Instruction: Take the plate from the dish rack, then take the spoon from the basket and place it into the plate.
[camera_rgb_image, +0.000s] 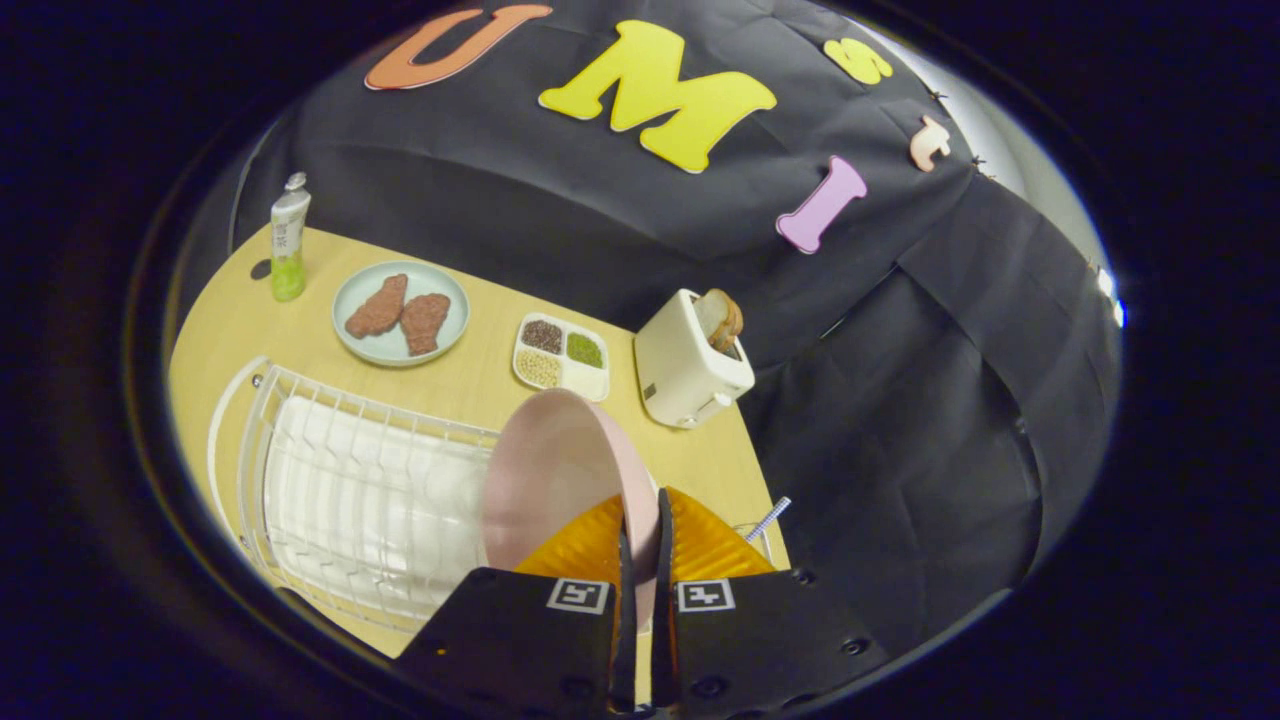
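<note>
A pink plate (555, 470) stands on edge between my fingers, over the right end of the white wire dish rack (350, 490). My gripper (640, 525) is shut on the plate's rim, one finger on each side of it. Just right of the fingers, a spoon handle (768, 520) pokes up from a wire basket that is mostly hidden behind the gripper. The rack's slots to the left of the plate hold nothing.
Beyond the rack on the wooden table (470, 380) sit a pale plate with two brown meat pieces (400, 312), a small divided tray of beans (562, 356), a white toaster with bread (692, 362) and a green tube (289, 238). Black cloth hangs behind and to the right.
</note>
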